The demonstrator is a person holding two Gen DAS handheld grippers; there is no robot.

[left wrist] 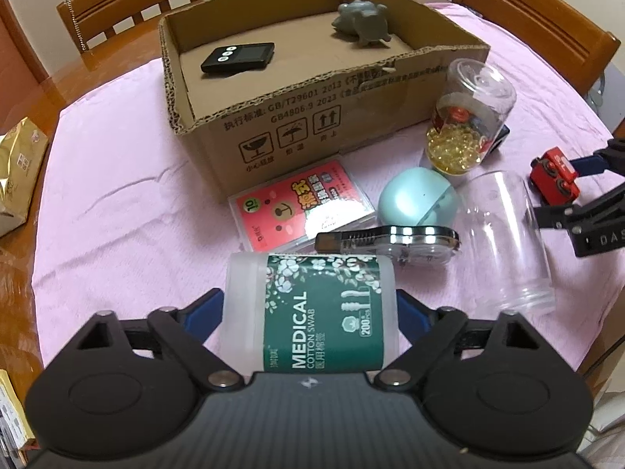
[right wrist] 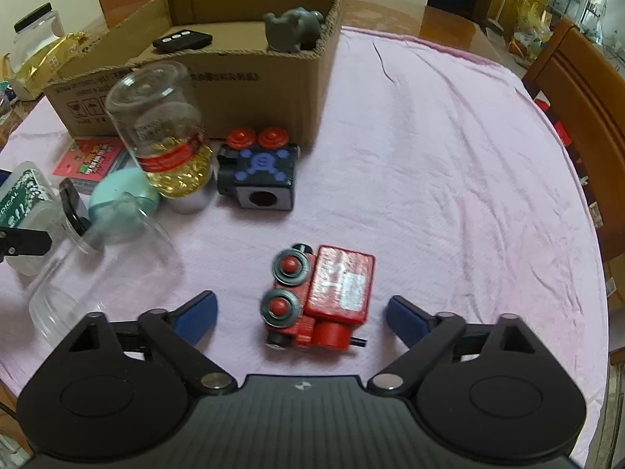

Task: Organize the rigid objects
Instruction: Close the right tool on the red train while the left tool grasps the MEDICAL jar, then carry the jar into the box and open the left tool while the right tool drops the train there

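A white tub labelled medical cotton swab [left wrist: 312, 312] lies between the blue pads of my left gripper [left wrist: 308, 301], which touch both its sides. A red toy train [right wrist: 324, 301] lies on its side on the pink cloth, between the fingers of my right gripper [right wrist: 302, 305]. That gripper is open, with a gap on each side of the train. The left wrist view shows the train [left wrist: 554, 176] and right gripper [left wrist: 562, 187] at its right edge. The open cardboard box [left wrist: 273, 117] holds a black timer [left wrist: 238, 56] and a grey animal figure [left wrist: 361, 23].
In front of the box lie a pink card case [left wrist: 300, 203], a mint round case [left wrist: 414, 199], a flat chrome-and-black gadget [left wrist: 390, 238], a capsule jar [left wrist: 465, 117], an empty clear jar [left wrist: 508, 242] and a dark blue cube toy [right wrist: 259, 172]. Wooden chairs [left wrist: 129, 4] ring the table.
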